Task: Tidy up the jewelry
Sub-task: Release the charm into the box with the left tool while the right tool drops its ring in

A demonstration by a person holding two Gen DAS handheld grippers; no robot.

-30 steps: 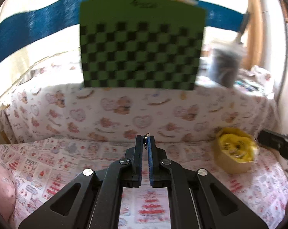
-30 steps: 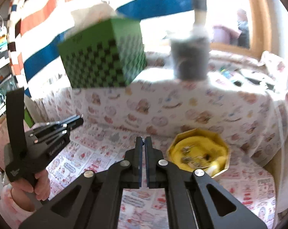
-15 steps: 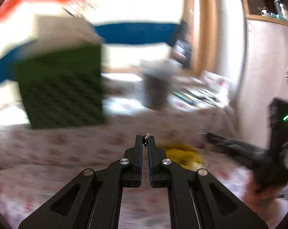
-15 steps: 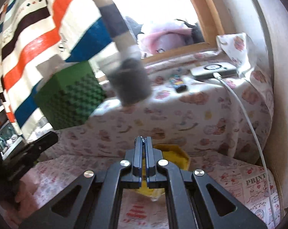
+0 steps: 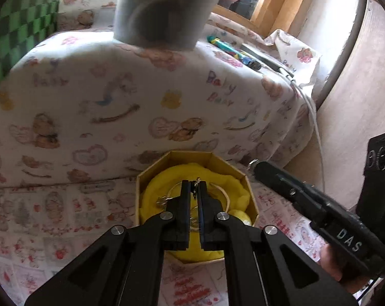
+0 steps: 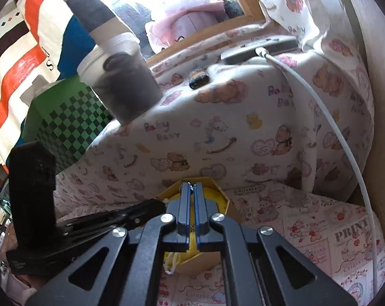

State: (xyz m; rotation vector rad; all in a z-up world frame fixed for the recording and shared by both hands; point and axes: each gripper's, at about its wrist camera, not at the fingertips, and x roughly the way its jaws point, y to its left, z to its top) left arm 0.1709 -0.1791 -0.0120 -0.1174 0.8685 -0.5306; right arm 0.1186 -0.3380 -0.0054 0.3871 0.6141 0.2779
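- jewelry: a small metal piece (image 5: 195,185) sits pinched at the tips of the left gripper (image 5: 194,191), its jaws closed down to a thin slit on it; the piece is too small to tell what kind it is.
- a second small metal piece (image 6: 191,186) shows between the tips of the right gripper (image 6: 191,191), whose jaws are pressed fully together on it.
- more jewelry, thin metal hoops (image 5: 224,193) and a small silver cluster (image 5: 161,200), lies on the yellow cloth (image 5: 239,191) inside the yellow octagonal box (image 5: 192,156).
- the box stands on a printed cloth surface (image 5: 65,204), just in front of a raised ledge draped in teddy-bear fabric (image 5: 141,97).
- in the left wrist view the left gripper's tips hang over the middle of the box, and the right gripper (image 5: 258,169) comes in from the right, its tip near the box's right rim.
- in the right wrist view the right gripper's tips are over the box's far rim (image 6: 210,181), with the left gripper (image 6: 155,207) reaching in from the left, its tip at the near left edge of the box.
- a white drawstring end (image 6: 172,262) hangs over the box's front wall in the right wrist view.
- on the ledge: a grey cup (image 6: 127,86), a green checkered box (image 6: 72,125), a small dark object (image 6: 198,75) and a flat grey device (image 6: 258,47) with a white cable (image 6: 345,153) plugged in.
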